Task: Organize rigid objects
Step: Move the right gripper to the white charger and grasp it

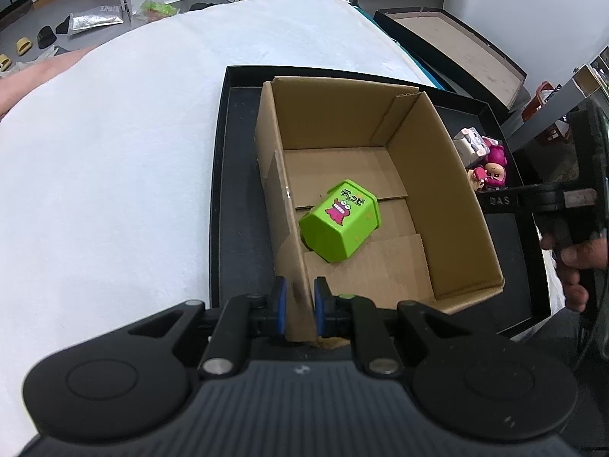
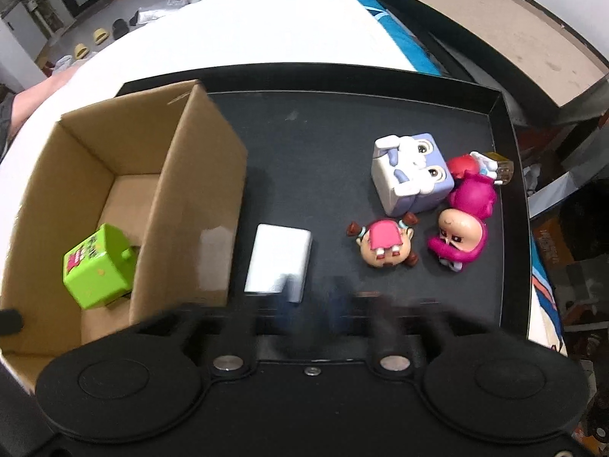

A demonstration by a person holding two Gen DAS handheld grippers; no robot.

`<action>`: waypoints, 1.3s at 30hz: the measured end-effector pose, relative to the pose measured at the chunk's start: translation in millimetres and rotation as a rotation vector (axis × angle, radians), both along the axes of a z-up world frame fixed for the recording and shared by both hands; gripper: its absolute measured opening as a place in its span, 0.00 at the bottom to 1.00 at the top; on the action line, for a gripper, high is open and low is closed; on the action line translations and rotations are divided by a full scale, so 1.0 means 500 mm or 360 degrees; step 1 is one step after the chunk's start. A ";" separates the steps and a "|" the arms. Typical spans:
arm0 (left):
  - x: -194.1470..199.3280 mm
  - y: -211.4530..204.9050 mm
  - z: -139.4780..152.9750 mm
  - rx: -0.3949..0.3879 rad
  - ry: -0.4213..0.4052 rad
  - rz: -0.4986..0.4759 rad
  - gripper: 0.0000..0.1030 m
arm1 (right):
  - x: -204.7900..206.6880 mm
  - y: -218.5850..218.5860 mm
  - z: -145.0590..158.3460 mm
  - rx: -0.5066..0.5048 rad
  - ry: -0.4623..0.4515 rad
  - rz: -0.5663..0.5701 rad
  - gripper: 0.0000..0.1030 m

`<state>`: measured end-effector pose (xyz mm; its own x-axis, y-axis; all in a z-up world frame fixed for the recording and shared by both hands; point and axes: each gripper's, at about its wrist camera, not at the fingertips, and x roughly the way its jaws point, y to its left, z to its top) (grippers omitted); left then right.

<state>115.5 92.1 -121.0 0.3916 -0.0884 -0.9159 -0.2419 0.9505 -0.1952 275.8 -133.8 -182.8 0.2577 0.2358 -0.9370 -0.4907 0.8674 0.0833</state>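
Note:
My left gripper [image 1: 300, 304] is shut on the near left wall of an open cardboard box [image 1: 437, 198], which stands in a black tray [image 1: 232, 190]. A green toy box [image 1: 340, 221] lies on its side inside the cardboard box; it also shows in the right wrist view [image 2: 99, 266]. My right gripper [image 2: 310, 304] is blurred above the tray [image 2: 510, 228], and its jaw state is unclear. In front of it lie a white block [image 2: 279, 262], a pink-dressed doll [image 2: 386, 243], a magenta figure [image 2: 460, 236] and a white-lilac cube toy [image 2: 411, 171].
The tray sits on a white cloth surface [image 1: 114, 152]. A second, larger black tray with a brown base [image 2: 514, 26] stands beyond the right edge. Slippers and bags lie on the floor far left [image 1: 45, 38].

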 end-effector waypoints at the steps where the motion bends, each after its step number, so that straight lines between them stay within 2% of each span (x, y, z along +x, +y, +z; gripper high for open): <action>1: 0.000 0.001 0.000 0.0000 0.0000 0.0002 0.14 | 0.002 0.004 -0.002 -0.0002 -0.0016 0.0008 0.49; 7: 0.004 -0.003 0.000 0.0017 0.0005 0.0006 0.14 | 0.016 0.012 -0.016 0.0000 0.0046 0.0024 0.43; 11: 0.007 -0.005 -0.004 0.0016 0.0020 0.0015 0.14 | 0.021 0.021 -0.015 -0.0024 0.0120 0.0072 0.43; 17: 0.007 -0.007 -0.003 0.0016 0.0021 0.0028 0.14 | 0.018 0.019 -0.017 -0.0009 0.0123 0.0111 0.42; 19: 0.007 -0.006 -0.003 0.0023 0.0027 0.0032 0.14 | 0.018 0.024 -0.016 -0.0009 0.0120 0.0141 0.34; 20: 0.007 -0.006 -0.003 0.0026 0.0029 0.0037 0.14 | 0.018 0.024 -0.016 0.0016 0.0133 0.0157 0.19; 21: 0.007 -0.005 -0.003 0.0024 0.0031 0.0042 0.14 | 0.021 0.025 -0.015 0.0040 0.0158 0.0159 0.15; 23: 0.007 -0.004 -0.004 0.0025 0.0038 0.0051 0.14 | 0.026 0.024 -0.011 0.0001 0.0149 0.0147 0.13; 28: 0.005 -0.003 -0.006 0.0013 0.0029 0.0051 0.14 | 0.042 0.012 -0.009 -0.0022 0.0180 0.0103 0.16; 32: 0.006 0.001 -0.008 0.0017 0.0039 0.0073 0.14 | 0.060 0.002 0.000 0.0068 0.0226 0.0009 0.29; 37: 0.007 0.003 -0.008 0.0046 0.0043 0.0117 0.14 | 0.074 0.014 -0.012 0.0133 0.0293 -0.0073 0.31; 39: 0.005 0.006 -0.008 0.0038 0.0039 0.0145 0.13 | 0.076 0.021 -0.018 0.0136 0.0305 -0.0091 0.41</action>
<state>118.0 94.9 -125.1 0.3741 -0.0314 -0.9268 -0.3321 0.9286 -0.1655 313.9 -123.3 -192.0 0.0919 0.3065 -0.9474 -0.4087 0.8792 0.2448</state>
